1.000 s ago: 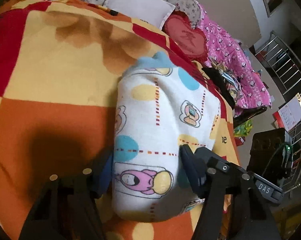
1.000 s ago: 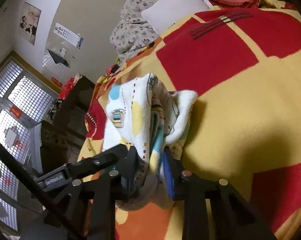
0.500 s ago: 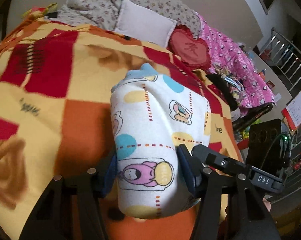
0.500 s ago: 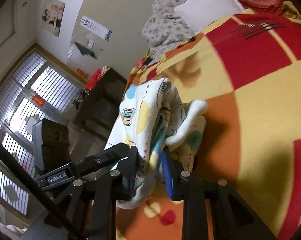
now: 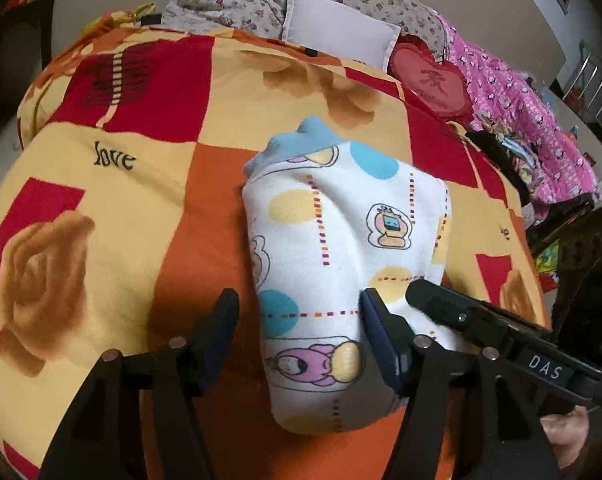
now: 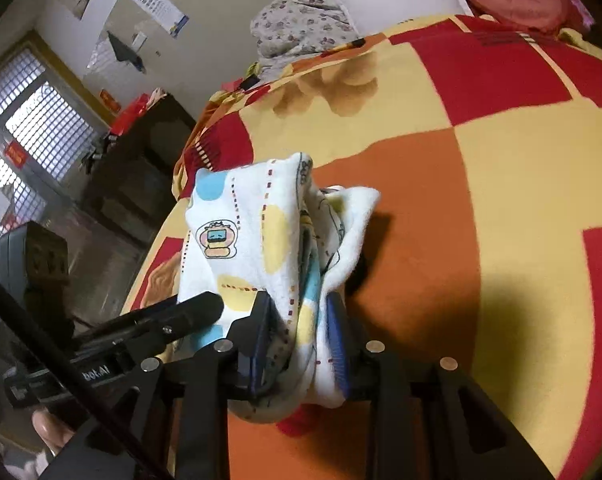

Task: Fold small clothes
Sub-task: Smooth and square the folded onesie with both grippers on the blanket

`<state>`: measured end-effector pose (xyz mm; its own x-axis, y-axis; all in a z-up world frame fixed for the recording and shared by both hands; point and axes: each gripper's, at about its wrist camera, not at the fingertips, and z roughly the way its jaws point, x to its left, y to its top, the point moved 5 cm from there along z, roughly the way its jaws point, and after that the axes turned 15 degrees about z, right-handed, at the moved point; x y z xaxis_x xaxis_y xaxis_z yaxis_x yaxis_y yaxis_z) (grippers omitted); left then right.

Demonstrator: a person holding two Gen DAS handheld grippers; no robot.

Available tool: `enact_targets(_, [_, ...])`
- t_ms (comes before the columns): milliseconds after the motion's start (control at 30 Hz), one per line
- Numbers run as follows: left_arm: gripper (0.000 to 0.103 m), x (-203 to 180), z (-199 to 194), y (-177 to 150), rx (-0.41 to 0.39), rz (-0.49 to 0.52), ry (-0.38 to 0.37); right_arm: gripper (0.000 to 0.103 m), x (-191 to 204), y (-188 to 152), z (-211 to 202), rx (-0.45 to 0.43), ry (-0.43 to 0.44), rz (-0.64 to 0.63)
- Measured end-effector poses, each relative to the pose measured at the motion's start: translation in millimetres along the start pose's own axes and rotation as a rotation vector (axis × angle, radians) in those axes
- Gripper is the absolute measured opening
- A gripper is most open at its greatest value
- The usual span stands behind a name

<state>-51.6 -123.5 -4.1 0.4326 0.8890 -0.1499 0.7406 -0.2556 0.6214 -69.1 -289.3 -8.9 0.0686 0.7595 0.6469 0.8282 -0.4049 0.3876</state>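
I am looking at one bed, covered by one checked blanket (image 5: 149,216) in red, orange and yellow. At its head lie one white pillow (image 5: 337,32) and one red heart cushion (image 5: 429,80). One small printed garment (image 5: 333,248), folded into a bundle, sits on the orange square near the blanket's foot edge. I have two tools on it. The left tool (image 5: 297,328) is spreading; its right pad touches the bundle, its left pad stands clear. The right tool (image 6: 301,340) is easing apart too, with the garment's gathered edge between its pads.
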Motion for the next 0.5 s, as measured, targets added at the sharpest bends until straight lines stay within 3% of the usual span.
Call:
enact_targets(267, [0.068,-3.7,2.3,-1.2,-0.001,0.018,0.032,0.040,-12.4,-0.1,1.7,0.003,-0.004,0.065])
enact_targets(500, [0.068,0.3,-3.9,-0.1,-0.012,-0.006,0.015,0.040,10.7,-4.4,-14.1,-0.044,-0.081,-0.015])
